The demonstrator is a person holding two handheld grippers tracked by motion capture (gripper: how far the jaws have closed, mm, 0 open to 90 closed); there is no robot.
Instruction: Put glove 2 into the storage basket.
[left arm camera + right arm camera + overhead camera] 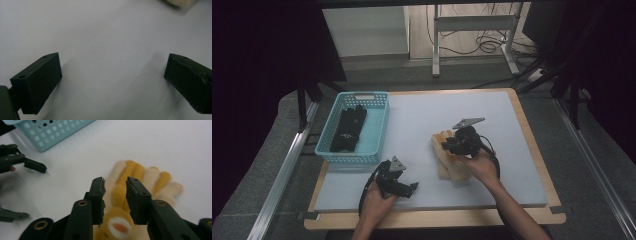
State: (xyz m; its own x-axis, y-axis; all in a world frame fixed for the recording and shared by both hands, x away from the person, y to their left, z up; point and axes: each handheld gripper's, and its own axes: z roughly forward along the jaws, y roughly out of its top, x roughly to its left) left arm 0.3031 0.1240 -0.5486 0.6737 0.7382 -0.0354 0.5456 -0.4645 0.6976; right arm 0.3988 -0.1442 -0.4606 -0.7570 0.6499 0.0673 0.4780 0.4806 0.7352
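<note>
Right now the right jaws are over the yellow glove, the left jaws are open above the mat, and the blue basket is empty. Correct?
Not quite: the basket is not empty. The high view shows dark gloves lying in it. The rest holds: the right gripper has its jaws over the yellow glove, and the left gripper is open above the mat.

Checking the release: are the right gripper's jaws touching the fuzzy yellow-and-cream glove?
Cannot tell. In the right gripper view the right gripper straddles the blurred glove.
</note>
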